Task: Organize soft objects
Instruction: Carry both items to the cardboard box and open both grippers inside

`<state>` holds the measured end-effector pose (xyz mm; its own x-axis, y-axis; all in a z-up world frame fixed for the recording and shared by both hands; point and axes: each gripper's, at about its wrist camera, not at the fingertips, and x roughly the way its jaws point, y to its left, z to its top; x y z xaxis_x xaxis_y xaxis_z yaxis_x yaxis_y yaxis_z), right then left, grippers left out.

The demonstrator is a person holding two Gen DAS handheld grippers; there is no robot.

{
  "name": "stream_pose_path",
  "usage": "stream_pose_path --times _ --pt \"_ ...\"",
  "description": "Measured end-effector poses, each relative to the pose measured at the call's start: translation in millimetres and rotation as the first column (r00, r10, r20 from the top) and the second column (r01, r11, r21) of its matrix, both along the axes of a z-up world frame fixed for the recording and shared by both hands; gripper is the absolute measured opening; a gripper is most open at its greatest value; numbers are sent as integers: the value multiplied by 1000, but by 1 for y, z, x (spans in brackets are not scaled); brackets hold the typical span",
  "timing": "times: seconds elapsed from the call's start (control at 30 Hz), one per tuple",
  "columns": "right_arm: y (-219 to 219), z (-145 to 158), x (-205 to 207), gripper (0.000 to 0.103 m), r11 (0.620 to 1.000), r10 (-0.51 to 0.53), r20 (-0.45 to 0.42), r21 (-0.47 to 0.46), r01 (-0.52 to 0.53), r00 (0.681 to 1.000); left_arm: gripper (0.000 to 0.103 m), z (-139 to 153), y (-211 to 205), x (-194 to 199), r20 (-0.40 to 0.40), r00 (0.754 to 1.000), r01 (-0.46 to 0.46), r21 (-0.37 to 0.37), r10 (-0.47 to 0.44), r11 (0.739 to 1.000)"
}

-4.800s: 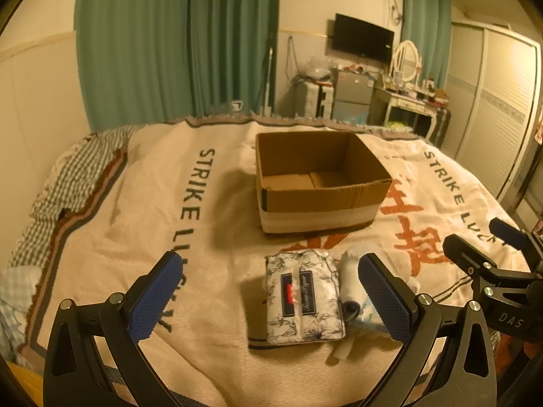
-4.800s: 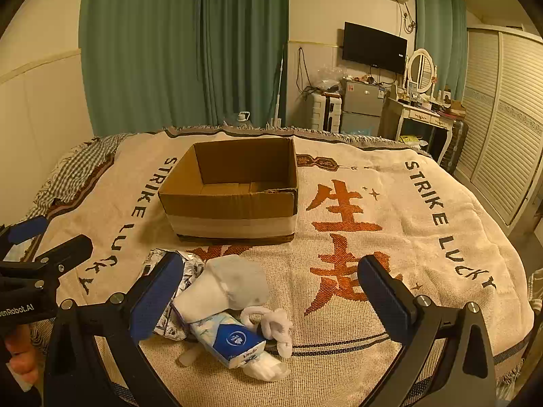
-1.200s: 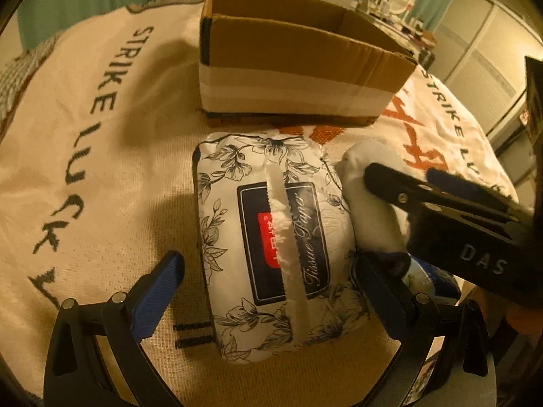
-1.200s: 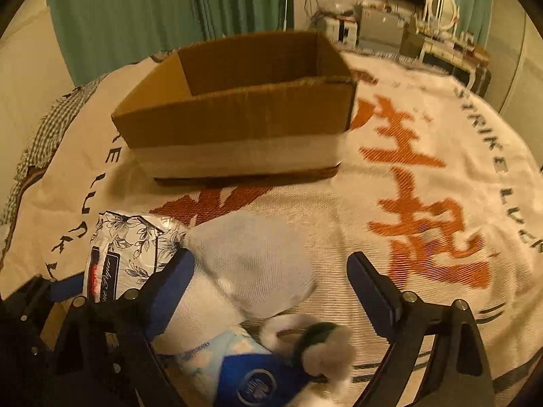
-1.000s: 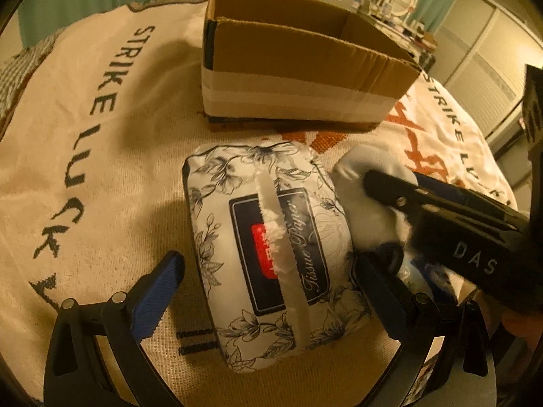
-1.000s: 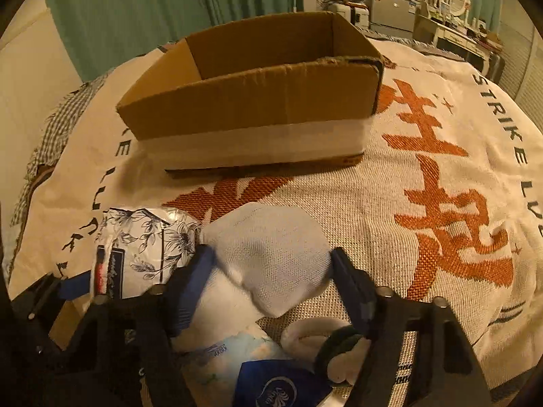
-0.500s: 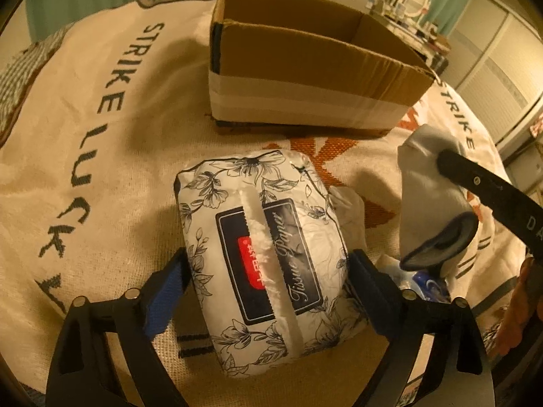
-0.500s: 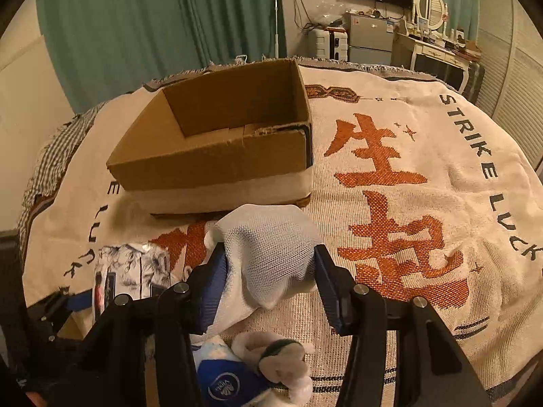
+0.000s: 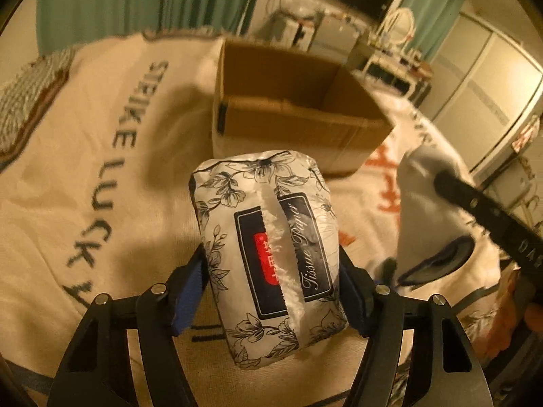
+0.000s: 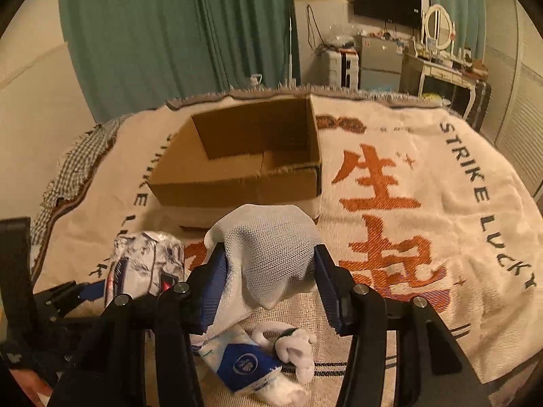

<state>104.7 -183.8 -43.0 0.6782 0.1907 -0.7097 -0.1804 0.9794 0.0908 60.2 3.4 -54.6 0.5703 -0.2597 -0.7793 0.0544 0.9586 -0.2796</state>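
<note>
Your left claw (image 9: 271,274) has the floral-printed soft tissue pack (image 9: 268,247) between its blue pads, and its jaws are closing on the pack's sides; the pack sits lifted clear of the cream woven bed blanket (image 9: 101,203). Your right claw (image 10: 268,285) is clamped at a middling width on the white mesh sock (image 10: 268,247), which bulges above the pads and hangs below them.

The open brown cardboard box (image 10: 244,166) sits on the blanket just beyond both loads, and its floor looks bare. That is the likely destination, so carry each item over the near wall before letting go.

- Squeeze the tissue pack only until it stops slipping; it is soft and will crumple.
- Lift the sock high enough that its drooping end clears the box rim.
- Keep the two claws apart as they travel, since they are close side by side.
- Release low inside the box, one item to each side, so neither bounces out.

The blue-and-white small tissue packet (image 10: 244,366) and the white rolled socks (image 10: 295,346) lie on the blanket under your right claw, not yet collected.
</note>
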Motion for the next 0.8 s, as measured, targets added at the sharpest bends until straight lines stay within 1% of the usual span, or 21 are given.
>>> stream_pose_path --times 0.1,0.27,0.37,0.47,0.57,0.63,0.73,0.8 --pt "-2 18 -9 50 1000 4 34 6 -4 999 68 26 1 0 63 998 15 -10 -15 1000" --pt "-2 52 -15 50 999 33 101 -2 -33 994 68 61 2 20 131 991 29 -17 -26 999" --pt "1 73 -2 50 999 49 141 -15 -47 989 68 77 0 43 163 986 40 9 -41 999" --pt "1 92 25 50 998 51 170 14 -55 984 68 86 -2 69 201 978 50 58 -61 997" --pt "5 101 61 50 998 66 184 10 -69 981 68 83 2 103 201 978 37 60 -48 998" --pt "9 99 84 50 996 83 176 2 -84 981 68 75 5 130 191 981 27 55 -37 998" --pt "14 84 126 50 995 100 149 -17 -98 984 68 62 1 159 175 983 40 77 -53 996" --pt "14 70 148 50 995 102 122 -22 -100 987 68 50 -6 178 161 984 59 114 -77 992"
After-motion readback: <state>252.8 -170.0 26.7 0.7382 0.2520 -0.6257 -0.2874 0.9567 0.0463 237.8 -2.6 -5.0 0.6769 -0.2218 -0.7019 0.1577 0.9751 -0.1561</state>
